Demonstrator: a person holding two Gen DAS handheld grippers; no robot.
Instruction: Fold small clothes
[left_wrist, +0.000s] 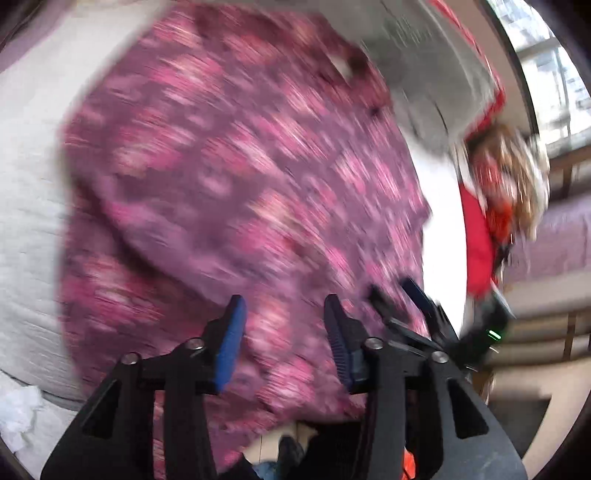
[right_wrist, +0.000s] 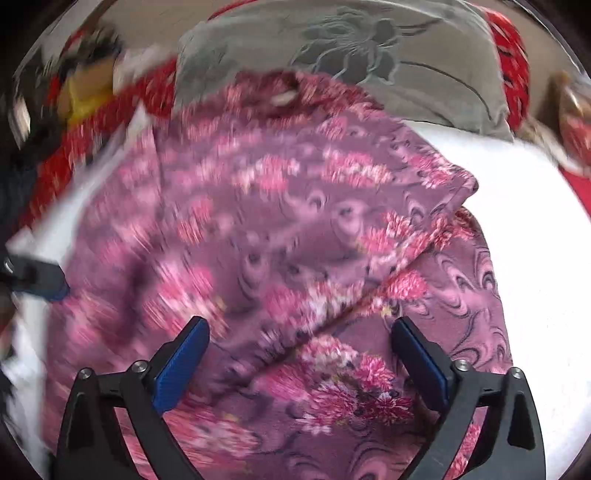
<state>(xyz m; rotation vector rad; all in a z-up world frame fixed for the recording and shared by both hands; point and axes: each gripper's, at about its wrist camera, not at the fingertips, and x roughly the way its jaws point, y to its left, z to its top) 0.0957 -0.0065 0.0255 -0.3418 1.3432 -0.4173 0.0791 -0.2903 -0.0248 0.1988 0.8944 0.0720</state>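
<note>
A purple garment with pink flowers (left_wrist: 229, 166) lies spread on a white bed sheet (left_wrist: 26, 221). In the right wrist view the garment (right_wrist: 277, 229) shows a flap folded over, its edge running diagonally toward the lower middle. My left gripper (left_wrist: 284, 301) hovers over the garment's near part, its blue pads apart with nothing pressed between them. My right gripper (right_wrist: 301, 321) stands wide open over the fold edge, holding nothing. The right gripper (left_wrist: 393, 288) also shows beside the left one, and the left gripper's tip (right_wrist: 55, 288) sits at the garment's left edge.
A grey cushion with an embossed flower (right_wrist: 369, 55) lies beyond the garment, with red patterned cloth (right_wrist: 513, 74) around it. White sheet (right_wrist: 535, 258) shows to the right. Red items (left_wrist: 480, 240) and a window (left_wrist: 554, 74) are at the right; crumpled white cloth (left_wrist: 18, 410) lower left.
</note>
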